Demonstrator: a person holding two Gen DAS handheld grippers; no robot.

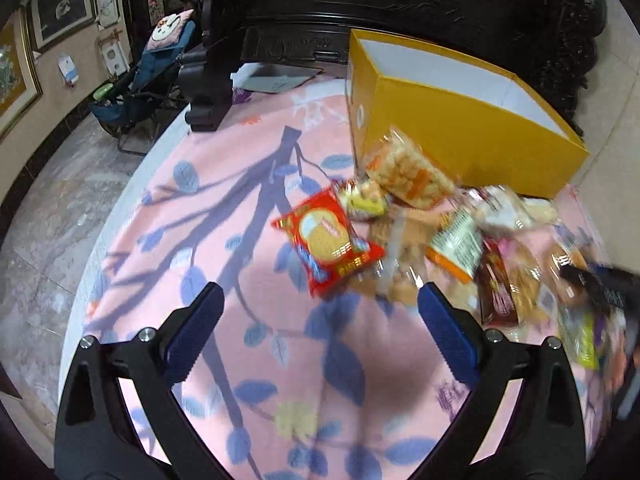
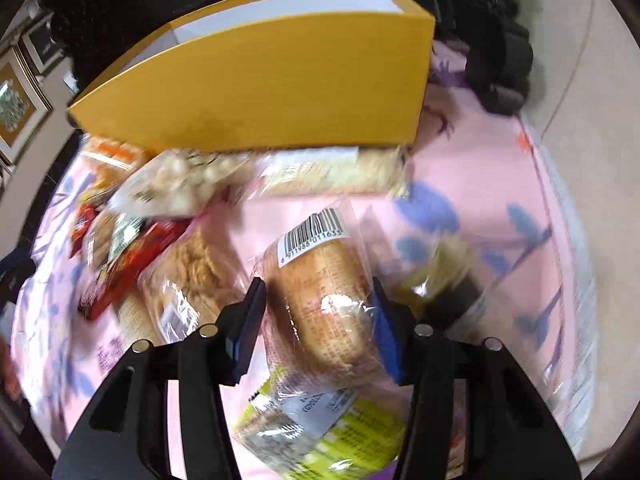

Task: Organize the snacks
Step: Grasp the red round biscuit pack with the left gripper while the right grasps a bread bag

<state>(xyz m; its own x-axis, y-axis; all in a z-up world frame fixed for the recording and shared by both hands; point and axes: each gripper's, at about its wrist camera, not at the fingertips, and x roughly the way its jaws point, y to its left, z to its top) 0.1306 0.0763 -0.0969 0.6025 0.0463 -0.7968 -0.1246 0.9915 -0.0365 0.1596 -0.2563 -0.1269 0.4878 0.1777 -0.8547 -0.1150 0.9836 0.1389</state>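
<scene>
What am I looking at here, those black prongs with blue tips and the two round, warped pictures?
A person holds a two-finger gripper in each hand; a fisheye camera on each looks along its fingers. The left gripper is open over the pink floral cloth, holding nothing. The right gripper has a wrapped bread roll between its fingers; whether the pads press it yet is unclear. Loose snack packets, including a red biscuit packet, lie before an open yellow box.

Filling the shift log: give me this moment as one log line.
left gripper: open, empty, over pink cloth | right gripper: straddling clear-wrapped bread roll, grip unclear | yellow cardboard box: open
</scene>
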